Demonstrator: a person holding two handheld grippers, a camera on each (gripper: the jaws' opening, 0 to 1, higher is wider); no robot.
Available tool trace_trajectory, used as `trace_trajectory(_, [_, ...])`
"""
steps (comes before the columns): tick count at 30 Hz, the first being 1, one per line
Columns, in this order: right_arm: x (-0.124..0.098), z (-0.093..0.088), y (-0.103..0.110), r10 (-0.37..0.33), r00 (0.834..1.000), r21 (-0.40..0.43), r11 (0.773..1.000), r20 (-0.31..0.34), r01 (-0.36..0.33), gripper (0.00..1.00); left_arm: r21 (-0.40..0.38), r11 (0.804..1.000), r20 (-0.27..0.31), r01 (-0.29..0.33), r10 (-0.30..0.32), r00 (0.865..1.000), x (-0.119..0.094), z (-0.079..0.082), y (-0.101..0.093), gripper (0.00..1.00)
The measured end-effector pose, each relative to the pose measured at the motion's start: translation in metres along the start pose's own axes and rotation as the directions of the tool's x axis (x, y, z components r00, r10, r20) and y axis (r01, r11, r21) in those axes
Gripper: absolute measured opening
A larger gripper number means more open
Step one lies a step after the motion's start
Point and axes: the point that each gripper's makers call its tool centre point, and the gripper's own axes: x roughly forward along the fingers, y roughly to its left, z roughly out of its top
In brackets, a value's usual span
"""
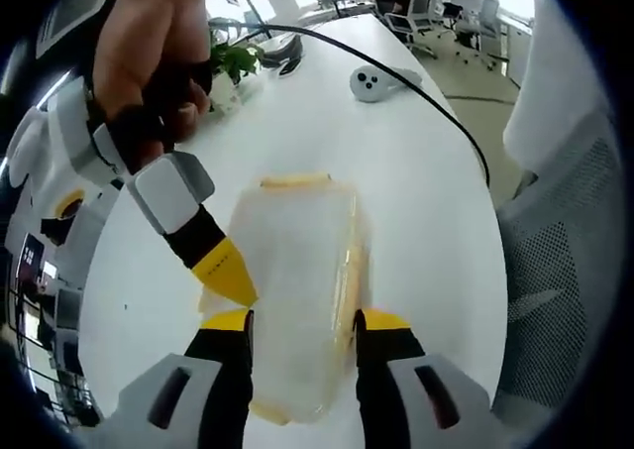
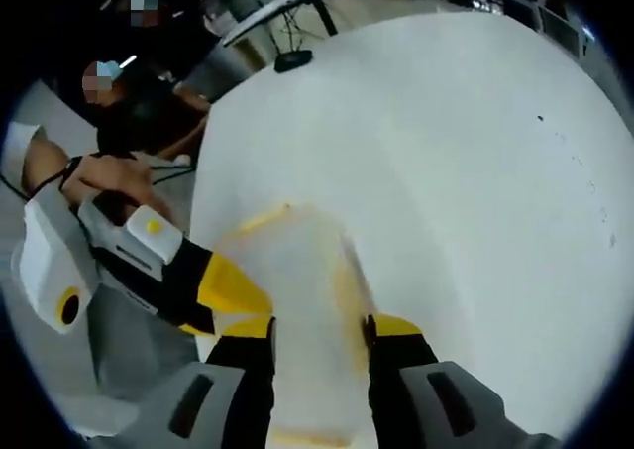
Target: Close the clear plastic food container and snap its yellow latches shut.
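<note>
The clear plastic container [image 1: 292,246] lies lengthwise on the white table [image 1: 426,201], lid on top. A yellow latch [image 1: 294,181] shows at its far end and a yellow strip [image 1: 349,280] along its right side. My left gripper [image 1: 304,320] is open, its jaws straddling the container's near end. A hand-held gripper reaches in from the upper left, and its yellow fingertip [image 1: 223,269] rests at the container's left edge. In the right gripper view, my right gripper [image 2: 322,325] is open astride the container [image 2: 297,280], with the other gripper's yellow fingertip [image 2: 230,288] against the left edge.
A potted plant [image 1: 233,62], a grey round device [image 1: 371,82] and a black cable [image 1: 446,112] lie farther along the table. A mesh chair [image 1: 565,271] stands at the right edge. A person [image 2: 149,112] sits beyond the table's edge.
</note>
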Motion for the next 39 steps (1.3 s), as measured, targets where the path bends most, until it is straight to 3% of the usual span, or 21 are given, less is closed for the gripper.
trace_trajectory(5, [-0.002,0.0,0.002,-0.013,0.999,0.008,1.0,0.031,0.013,0.41,-0.022,0.999,0.011,0.041,-0.04,0.999,-0.003,0.002,-0.004,0.47])
trace_trajectory(9, [-0.007,0.002,0.0,-0.044,0.997,-0.006,0.999,0.07,0.045,0.44,0.007,0.997,0.0,0.073,-0.073,0.997,-0.005,0.0,-0.01,0.52])
trace_trajectory(17, [-0.016,0.001,0.006,-0.063,0.992,-0.036,0.997,0.113,0.068,0.52,-0.086,0.988,0.012,0.126,-0.125,0.992,-0.013,-0.008,-0.005,0.55])
trace_trajectory(24, [-0.015,-0.01,0.014,-0.063,0.992,-0.056,0.996,0.107,0.069,0.62,-0.077,0.987,0.002,0.144,-0.145,0.989,-0.016,-0.017,-0.001,0.56])
trace_trajectory(29, [-0.014,-0.02,0.017,-0.081,0.993,-0.091,0.992,0.082,0.088,0.63,-0.059,0.987,-0.009,0.153,-0.154,0.988,-0.017,-0.02,0.0,0.59])
trace_trajectory(39, [-0.017,-0.031,0.022,-0.107,0.992,-0.124,0.986,0.074,0.115,0.73,-0.064,0.986,-0.018,0.157,-0.159,0.987,-0.017,-0.027,0.012,0.67])
